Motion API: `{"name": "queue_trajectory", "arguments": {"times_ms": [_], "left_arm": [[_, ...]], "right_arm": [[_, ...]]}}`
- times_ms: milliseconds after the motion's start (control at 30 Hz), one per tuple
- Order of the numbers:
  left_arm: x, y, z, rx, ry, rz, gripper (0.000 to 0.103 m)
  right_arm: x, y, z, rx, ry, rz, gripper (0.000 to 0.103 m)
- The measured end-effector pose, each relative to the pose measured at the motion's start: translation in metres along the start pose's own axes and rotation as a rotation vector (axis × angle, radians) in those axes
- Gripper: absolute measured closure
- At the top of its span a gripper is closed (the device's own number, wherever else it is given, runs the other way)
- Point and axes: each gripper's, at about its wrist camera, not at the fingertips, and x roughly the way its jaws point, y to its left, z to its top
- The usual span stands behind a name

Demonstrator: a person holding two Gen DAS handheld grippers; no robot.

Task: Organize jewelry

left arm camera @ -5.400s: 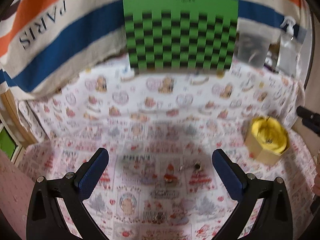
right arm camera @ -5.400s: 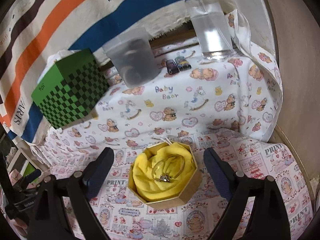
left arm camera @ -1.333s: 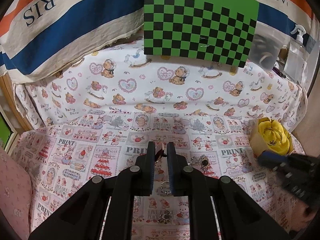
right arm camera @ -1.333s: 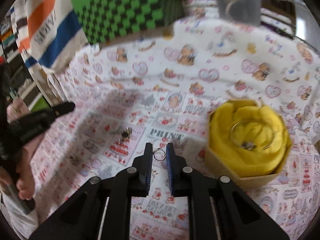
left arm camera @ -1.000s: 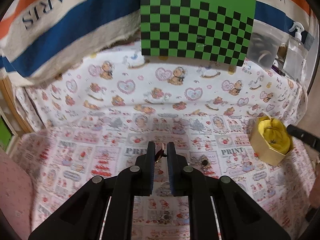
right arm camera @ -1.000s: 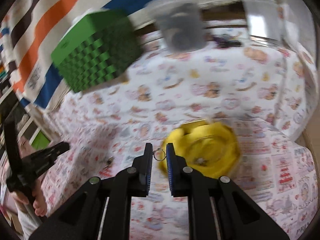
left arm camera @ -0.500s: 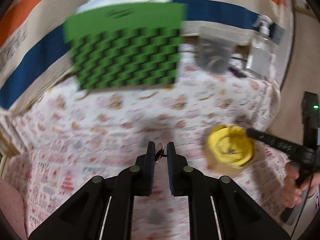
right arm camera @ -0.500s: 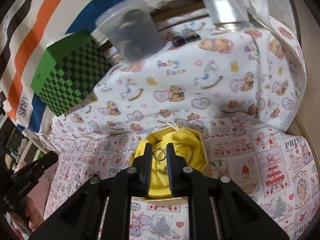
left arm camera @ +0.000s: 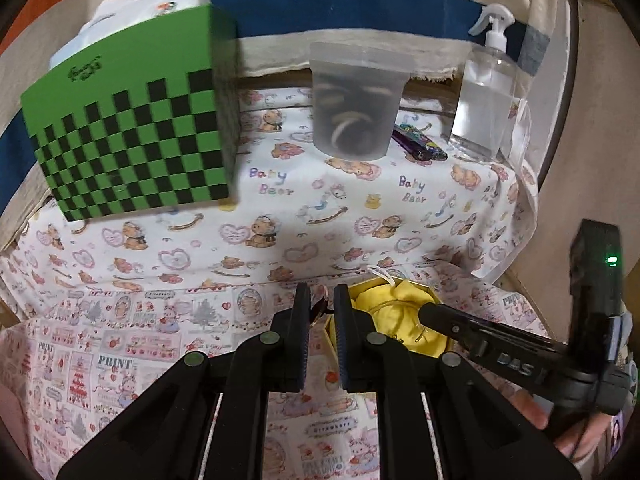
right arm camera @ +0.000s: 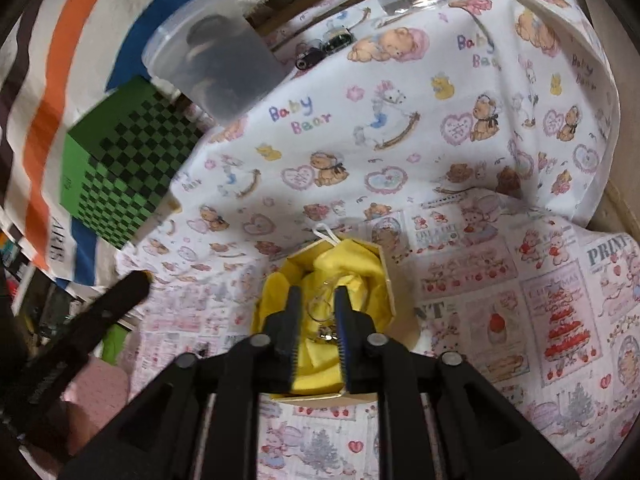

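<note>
A small tan box lined with yellow cloth [right arm camera: 360, 280] sits on the printed tablecloth; it also shows in the left wrist view [left arm camera: 396, 316]. My right gripper [right arm camera: 317, 309] is shut on a thin silver ring [right arm camera: 316, 306], held right over the yellow cloth, where a bangle and another ring lie. Its tip shows in the left wrist view [left arm camera: 426, 312] over the box. My left gripper [left arm camera: 320, 308] is shut on a small reddish jewelry piece [left arm camera: 319, 307], just left of the box.
A green checkered box [left arm camera: 132, 136] stands at the back left. A frosted plastic cup [left arm camera: 356, 100], two lighters [left arm camera: 418, 144] and a clear spray bottle [left arm camera: 486, 92] stand along the back. The table's right edge [right arm camera: 616, 208] is close.
Both grippers moved from the table's middle to the yellow-lined box. The right gripper's ring has come down over the cloth; the left gripper has swung right beside the box.
</note>
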Motion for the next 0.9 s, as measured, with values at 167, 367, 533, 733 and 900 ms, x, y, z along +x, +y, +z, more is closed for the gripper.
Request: {"name": "queue_trajectory", "arguments": {"times_ms": [167,367,533,733,900], "left_arm": [[0.015,-0.006,0.003,-0.026,0.03,-0.01,0.092],[0.037,-0.025,-0.001,0.021,0.092,-0.031,0.092],[0.057,-0.037,-0.007,0.01,0.155,-0.098,0.092],[0.068,-0.049,-0.014,0.02,0.193,-0.116,0.092],[0.057,-0.043,-0.011,-0.005,0.154,-0.152,0.072]], "right_arm": [[-0.009,-0.011,0.005,0.066,-0.004,0.073,0.077],[-0.028,-0.027,0.012,0.143,-0.088,0.053,0.057],[-0.026,-0.039,0.014,0.194,-0.104,-0.003,0.053],[-0.036,-0.04,0.015,0.189,-0.151,-0.042,0.048],[-0.037,-0.037,0.015,0.165,-0.17,-0.075,0.044]]}}
